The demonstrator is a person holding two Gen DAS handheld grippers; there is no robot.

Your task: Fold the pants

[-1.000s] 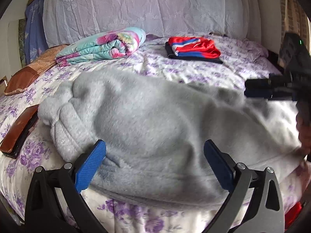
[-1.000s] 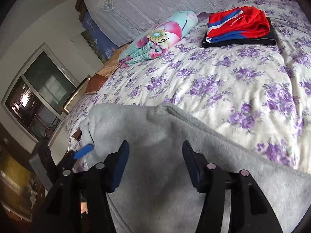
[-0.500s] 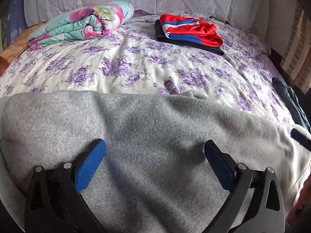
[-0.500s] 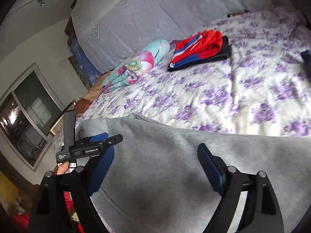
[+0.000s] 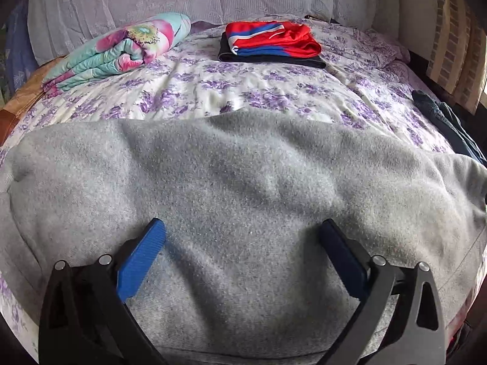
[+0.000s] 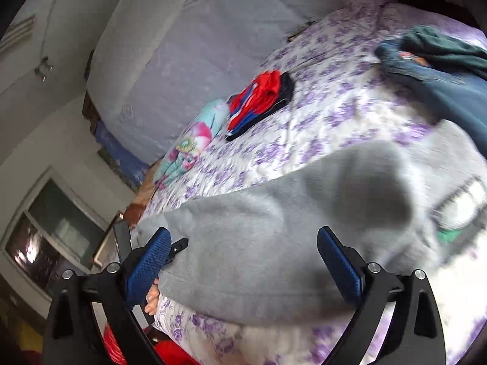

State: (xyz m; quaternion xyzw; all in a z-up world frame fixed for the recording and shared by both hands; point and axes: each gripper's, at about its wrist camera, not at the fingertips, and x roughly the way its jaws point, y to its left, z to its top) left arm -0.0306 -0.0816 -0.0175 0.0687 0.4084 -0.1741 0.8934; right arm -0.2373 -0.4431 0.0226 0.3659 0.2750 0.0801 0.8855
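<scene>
Pants, grey and fleecy, lie stretched sideways across the near edge of the bed, whose purple-flowered cover runs back to a pale headboard. They look laid out in one long band, with one rounded end bunched up toward the right-hand camera. Farther up the bed sit a rolled floral quilt and a folded red-and-blue garment on a dark one, well apart from the grey cloth; some dark blue denim is heaped at the right side, just beyond the grey end. The left gripper hangs over the middle of the band with its blue pads spread wide and nothing between them. The right gripper is likewise spread wide and empty, above the cloth near its bunched end; that view is blurred, so fine detail there is uncertain. To my eye the next fold has not begun. To do it well, I would have each claw come down on one end's near edge, pinch through every layer so none slips, lift both together and carry that end over to meet the other, keeping the edges level, then press the crease flat. A pale patch with a dark border and a bit of green shows on the cloth at far right, perhaps a label, too smeared to read; no other writing can be made out.
</scene>
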